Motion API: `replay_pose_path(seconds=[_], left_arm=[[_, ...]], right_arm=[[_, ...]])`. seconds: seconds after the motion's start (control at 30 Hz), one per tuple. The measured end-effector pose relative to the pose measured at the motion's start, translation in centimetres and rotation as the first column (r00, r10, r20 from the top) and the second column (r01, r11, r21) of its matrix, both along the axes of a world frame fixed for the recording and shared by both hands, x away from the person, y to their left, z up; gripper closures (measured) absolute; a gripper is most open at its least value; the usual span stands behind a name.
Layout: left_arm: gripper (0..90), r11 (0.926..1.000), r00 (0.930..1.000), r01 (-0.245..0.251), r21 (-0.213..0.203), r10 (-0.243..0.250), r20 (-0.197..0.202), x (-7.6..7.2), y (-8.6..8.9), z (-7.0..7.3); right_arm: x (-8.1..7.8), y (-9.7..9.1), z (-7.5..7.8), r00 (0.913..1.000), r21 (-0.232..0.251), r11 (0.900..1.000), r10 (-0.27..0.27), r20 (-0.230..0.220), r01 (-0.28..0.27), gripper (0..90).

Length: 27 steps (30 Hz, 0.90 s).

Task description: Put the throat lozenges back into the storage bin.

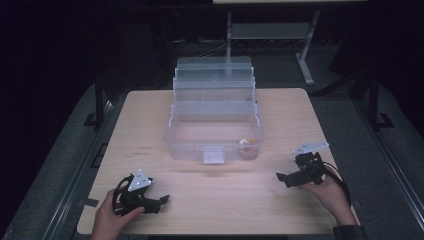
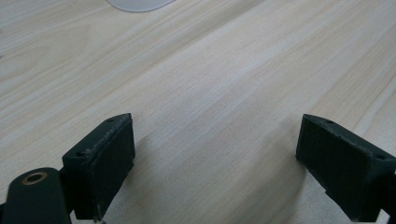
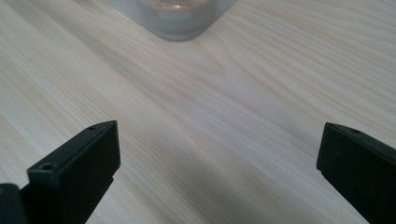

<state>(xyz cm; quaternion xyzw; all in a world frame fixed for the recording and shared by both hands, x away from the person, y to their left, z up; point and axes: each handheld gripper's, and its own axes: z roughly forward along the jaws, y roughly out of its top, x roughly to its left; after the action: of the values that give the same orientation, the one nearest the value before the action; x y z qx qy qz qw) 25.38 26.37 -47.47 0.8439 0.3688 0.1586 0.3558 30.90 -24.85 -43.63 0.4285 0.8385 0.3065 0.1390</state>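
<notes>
Left tongs (image 1: 162, 200) and right tongs (image 1: 280, 176) both gape wide, holding nothing, low over the wooden surface (image 1: 215, 200) at seven and four o'clock. Nothing looks started yet. At twelve sits the clear plastic box (image 1: 214, 137), lid up, a small round thing (image 1: 247, 145) inside. Beyond, a dark room and a table leg (image 1: 305, 65).
</notes>
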Motion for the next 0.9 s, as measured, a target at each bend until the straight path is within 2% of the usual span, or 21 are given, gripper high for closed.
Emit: replay_pose_path(seconds=[0.2,0.33,0.53,0.6,0.77,0.9], left_arm=[[10.7,1.0000,1.0000,0.001,0.000,-0.001,-0.001,0.0,0.0,0.0],[10.8,1.0000,1.0000,0.002,0.002,-0.002,0.001,0.0,0.0,0.0],[10.7,1.0000,1.0000,0.002,0.002,-0.002,0.001,0.0,0.0,0.0],[10.7,1.0000,1.0000,0.002,0.002,-0.002,0.001,0.0,0.0,0.0],[10.8,1.0000,1.0000,0.002,0.002,-0.002,0.001,0.0,0.0,0.0],[10.7,1.0000,1.0000,0.002,0.003,-0.002,0.001,0.0,0.0,0.0]], right_arm=[[-1.1,-0.9,-1.2,0.9996,0.004,0.9998,-0.019,0.019,0.019,0.0],[-1.8,-1.2,-1.9,0.9983,-0.018,0.9989,-0.043,0.040,0.044,0.0],[-2.3,-1.8,-2.8,0.9981,-0.006,0.9985,-0.054,0.028,0.054,0.0],[-2.4,-1.8,-3.2,0.9978,-0.017,0.9982,-0.057,0.035,0.057,0.0],[-2.7,-1.7,-3.8,0.9987,-0.028,0.9984,-0.048,0.018,0.048,0.0],[-2.8,-1.9,-4.1,0.9989,0.007,0.9989,-0.046,0.010,0.046,0.0]])
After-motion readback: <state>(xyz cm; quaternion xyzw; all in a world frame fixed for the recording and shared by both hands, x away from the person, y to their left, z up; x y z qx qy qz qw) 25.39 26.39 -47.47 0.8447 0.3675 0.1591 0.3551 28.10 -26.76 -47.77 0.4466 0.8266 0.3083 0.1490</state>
